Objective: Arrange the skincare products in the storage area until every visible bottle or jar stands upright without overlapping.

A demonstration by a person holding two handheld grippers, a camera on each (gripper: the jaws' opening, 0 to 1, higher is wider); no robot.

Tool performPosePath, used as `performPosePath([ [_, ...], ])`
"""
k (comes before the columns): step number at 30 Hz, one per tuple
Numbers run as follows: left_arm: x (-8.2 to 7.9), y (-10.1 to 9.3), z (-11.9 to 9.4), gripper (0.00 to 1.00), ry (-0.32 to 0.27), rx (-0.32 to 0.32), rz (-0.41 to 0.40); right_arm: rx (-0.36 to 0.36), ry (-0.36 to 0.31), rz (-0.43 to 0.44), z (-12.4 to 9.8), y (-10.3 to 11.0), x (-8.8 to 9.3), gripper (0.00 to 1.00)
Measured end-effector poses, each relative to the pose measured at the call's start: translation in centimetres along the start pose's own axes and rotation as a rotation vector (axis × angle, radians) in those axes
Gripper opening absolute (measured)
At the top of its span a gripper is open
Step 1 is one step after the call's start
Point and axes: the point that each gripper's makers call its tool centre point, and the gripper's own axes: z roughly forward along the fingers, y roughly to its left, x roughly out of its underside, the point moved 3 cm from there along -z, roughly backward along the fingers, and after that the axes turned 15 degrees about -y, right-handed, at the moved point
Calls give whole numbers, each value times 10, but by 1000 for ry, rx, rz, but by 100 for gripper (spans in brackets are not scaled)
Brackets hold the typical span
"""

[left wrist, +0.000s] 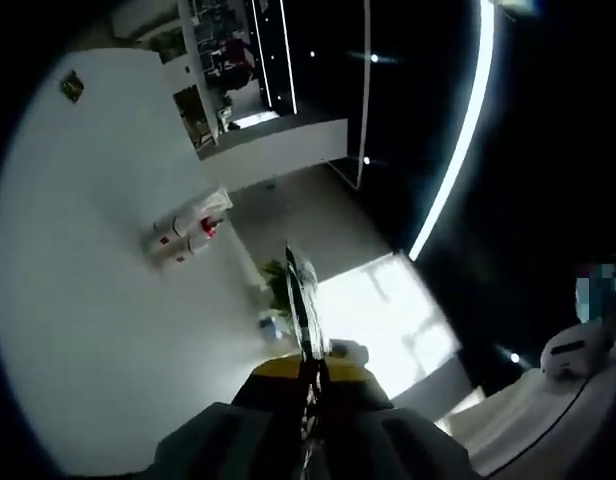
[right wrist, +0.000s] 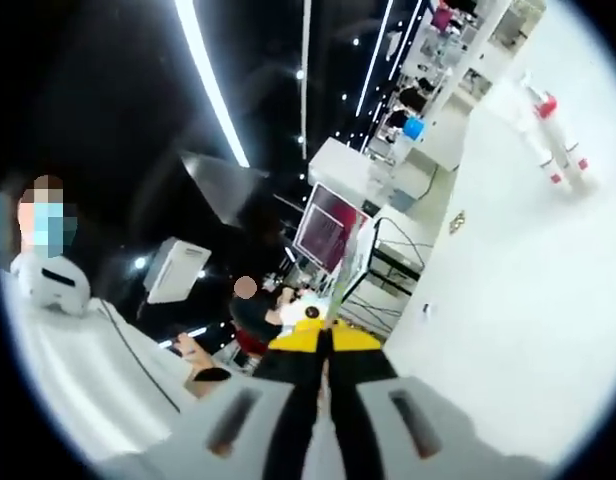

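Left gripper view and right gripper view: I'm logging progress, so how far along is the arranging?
Nothing looks done: no bottle or jar shows. In hand: nothing; the left gripper and right gripper have jaws closed together, pointing at a white wall and a dark ceiling. All the arranging is left.

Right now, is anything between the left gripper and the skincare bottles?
Cannot be judged. The left gripper, jaws shut, points along a white wall toward a dark ceiling; the right gripper faces a seated person. Nothing sits close ahead of either.
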Motion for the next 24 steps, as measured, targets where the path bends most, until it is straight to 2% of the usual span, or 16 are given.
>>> performPosePath([
  [2,0,1,0,3,9,-12,-6,10,1,-10,0,-1,2,3],
  [5,0,12,-2,2,36,-65,82,57,18,-34,2,-11,4,3],
  [7,-1,13,-2,2,34,-70,85,86,17,-18,3,-17,4,5],
  [8,-2,14,-2,1,30,-75,98,117,0,-37,3,-23,1,7],
  [10,-5,15,-1,1,38,-81,112,129,-34,-62,4,-27,-6,10],
  [13,-8,17,0,1,63,-86,135,137,-41,-33,5,-30,-13,6],
  [14,-9,18,1,1,66,-91,145,132,-30,-47,6,-29,-13,4],
  [15,-11,22,2,1,68,-112,185,151,-17,-127,9,-34,-15,3],
  [16,-12,25,3,1,70,-128,191,161,-12,-161,11,-37,-16,3],
  [19,-18,35,9,1,58,-166,206,196,-19,-207,18,-45,-21,3],
  [20,-19,37,10,1,57,-178,230,200,-18,-203,20,-46,-21,3],
  [21,-22,42,11,1,71,-199,289,212,-14,-212,21,-48,-22,3],
  [22,-22,43,12,1,73,-204,297,233,-8,-241,22,-53,-23,3],
  [24,-25,46,17,1,78,-223,302,244,-8,-242,26,-58,-26,3],
])
